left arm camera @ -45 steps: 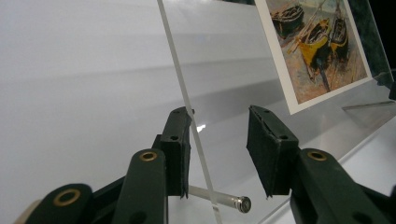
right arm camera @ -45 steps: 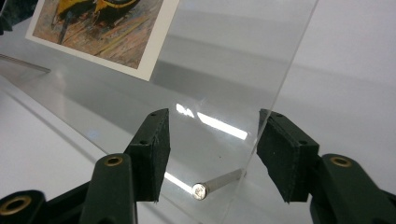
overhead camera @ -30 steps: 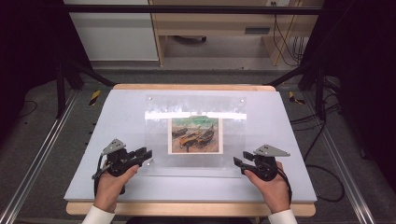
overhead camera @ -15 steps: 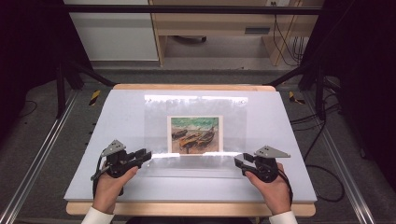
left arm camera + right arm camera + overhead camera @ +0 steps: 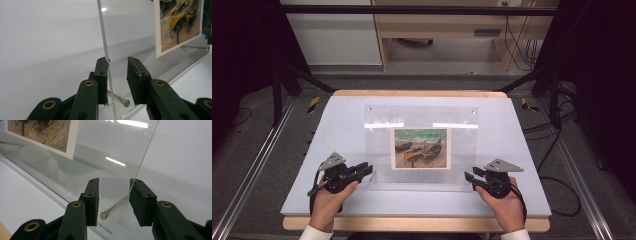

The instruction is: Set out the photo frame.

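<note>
A clear acrylic picture frame [image 5: 422, 112] rests on the pale table, with a print of boats [image 5: 421, 147] inside it. My left gripper [image 5: 366, 170] is at its near left corner and my right gripper [image 5: 468, 177] at its near right corner. In the left gripper view, the open jaws of the left gripper [image 5: 117, 62] straddle the sheet's edge [image 5: 103, 45] and a metal pin [image 5: 120, 100]; the sheet touches one pad only. In the right gripper view, the right gripper [image 5: 113, 182] likewise straddles a pin [image 5: 112, 210] and sheet edge. Both pairs of jaws have just been closing.
The table top [image 5: 522, 150] has a wooden front edge [image 5: 412, 223]. Yellow-and-black objects lie on the floor at the far left [image 5: 313, 104] and far right [image 5: 524, 103] corners. Cables [image 5: 557, 170] trail on the right, and metal rails run along both sides.
The bright reflection on the acrylic has shifted and split into two short strips. Both hands have stayed in place at the frame's near corners.
</note>
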Demonstrator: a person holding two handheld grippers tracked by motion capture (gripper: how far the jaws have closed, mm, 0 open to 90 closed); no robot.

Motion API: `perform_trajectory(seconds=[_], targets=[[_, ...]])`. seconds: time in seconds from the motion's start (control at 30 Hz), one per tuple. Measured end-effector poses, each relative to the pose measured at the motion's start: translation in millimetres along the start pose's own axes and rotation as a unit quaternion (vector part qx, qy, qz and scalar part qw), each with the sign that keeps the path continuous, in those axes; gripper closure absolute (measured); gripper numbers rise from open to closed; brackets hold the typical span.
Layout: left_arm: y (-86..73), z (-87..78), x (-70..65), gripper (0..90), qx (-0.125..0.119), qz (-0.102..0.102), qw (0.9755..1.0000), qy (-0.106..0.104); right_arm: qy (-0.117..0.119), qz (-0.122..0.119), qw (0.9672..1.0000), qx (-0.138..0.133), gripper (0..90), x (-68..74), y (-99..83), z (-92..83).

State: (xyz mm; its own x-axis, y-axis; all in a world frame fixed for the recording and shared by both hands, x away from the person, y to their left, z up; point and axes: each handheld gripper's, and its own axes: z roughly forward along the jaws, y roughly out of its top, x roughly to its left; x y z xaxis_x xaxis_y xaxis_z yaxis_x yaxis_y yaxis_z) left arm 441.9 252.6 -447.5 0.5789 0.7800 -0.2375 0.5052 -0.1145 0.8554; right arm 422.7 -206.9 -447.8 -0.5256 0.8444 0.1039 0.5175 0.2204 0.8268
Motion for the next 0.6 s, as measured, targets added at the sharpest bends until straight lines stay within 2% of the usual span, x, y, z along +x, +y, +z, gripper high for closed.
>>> perform_trajectory(seconds=[0.17,0.6], targets=[[0.2,-0.3,-0.8,69.9,0.004,0.002,1.0,0.001,0.0,0.005,1.0,0.004,61.3,0.2,-0.5,-1.2],[0.0,-0.8,-0.6,70.6,0.006,0.003,1.0,-0.002,-0.007,0.0,1.0,0.007,61.9,2.4,-1.7,-2.3]])
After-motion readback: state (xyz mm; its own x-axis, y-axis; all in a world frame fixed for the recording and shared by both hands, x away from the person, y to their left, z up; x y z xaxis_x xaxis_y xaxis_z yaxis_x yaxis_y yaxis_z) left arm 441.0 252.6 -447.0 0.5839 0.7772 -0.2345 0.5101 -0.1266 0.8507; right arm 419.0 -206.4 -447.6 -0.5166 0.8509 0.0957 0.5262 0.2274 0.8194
